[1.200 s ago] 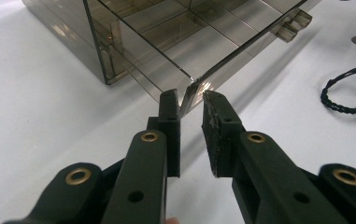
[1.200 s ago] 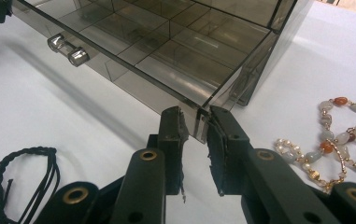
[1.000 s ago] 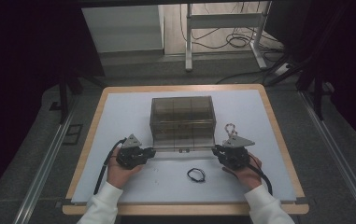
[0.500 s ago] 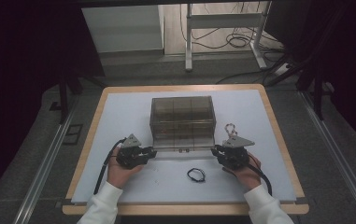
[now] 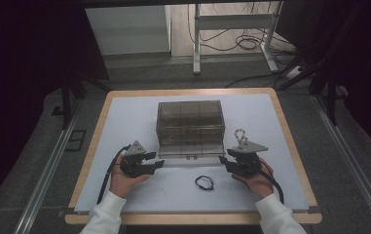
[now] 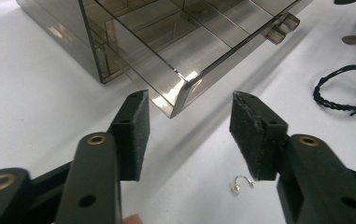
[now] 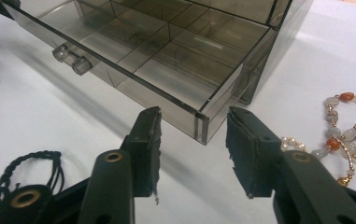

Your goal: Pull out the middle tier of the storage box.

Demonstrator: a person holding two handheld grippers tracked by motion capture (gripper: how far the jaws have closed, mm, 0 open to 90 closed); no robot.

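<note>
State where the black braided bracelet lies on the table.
In the high view the black braided bracelet lies on the white table, just in front of the smoky drawer box, between both grippers, nearer the right gripper.

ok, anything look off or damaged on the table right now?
Mostly tidy. One oddity: the right gripper has a frayed pad, edge ragged with a shred hanging. The box's bottom drawer stands pulled out, empty; both grippers' jaws have just opened off its corners.

A smoky-brown see-through drawer box (image 5: 189, 127), a black braided bracelet (image 6: 343, 90), and an orange-and-white bead bracelet (image 7: 348, 125).
</note>
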